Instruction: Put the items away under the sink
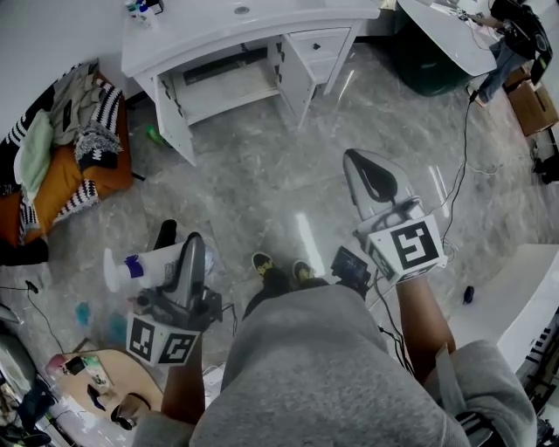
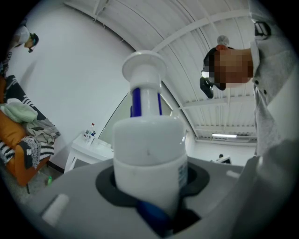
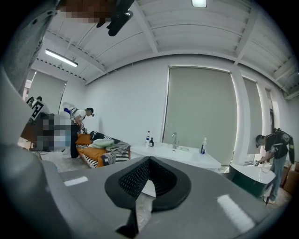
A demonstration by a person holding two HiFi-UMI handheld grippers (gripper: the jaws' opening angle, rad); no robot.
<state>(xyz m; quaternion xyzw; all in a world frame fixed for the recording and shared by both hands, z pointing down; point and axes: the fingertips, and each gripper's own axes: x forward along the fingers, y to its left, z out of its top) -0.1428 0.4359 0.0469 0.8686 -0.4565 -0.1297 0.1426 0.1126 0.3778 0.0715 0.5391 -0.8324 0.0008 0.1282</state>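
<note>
Head view: left tongs [image 1: 195,243] pinching a white spray bottle [image 1: 144,262] with a blue band. It's held crosswise, low and left of the person's legs. Left gripper view agrees: the bottle body sits wedged between the pads.

Right tongs [image 1: 356,166] pressed together, nothing in them.

Around:
- Sink cabinet [image 1: 236,39] is well ahead at the top of the frame. Its doors [image 1: 173,115] stand open and the inner shelf [image 1: 229,92] is visible.
- Small bottles [image 1: 144,9] stand on its bench top.
- Grey marble floor [image 1: 262,183] lies between the person and the cabinet.
- A small green thing [image 1: 154,134] lies on the floor just beside the left door.
- Orange sofa [image 1: 70,166], piled with clothes, is left of the cabinet.
- A cable [image 1: 464,148] runs across the floor at right, toward another person [image 1: 515,39] beside a dark green tub [image 1: 428,65].
- A round wooden table [image 1: 100,371] with clutter is near the left hand.
</note>
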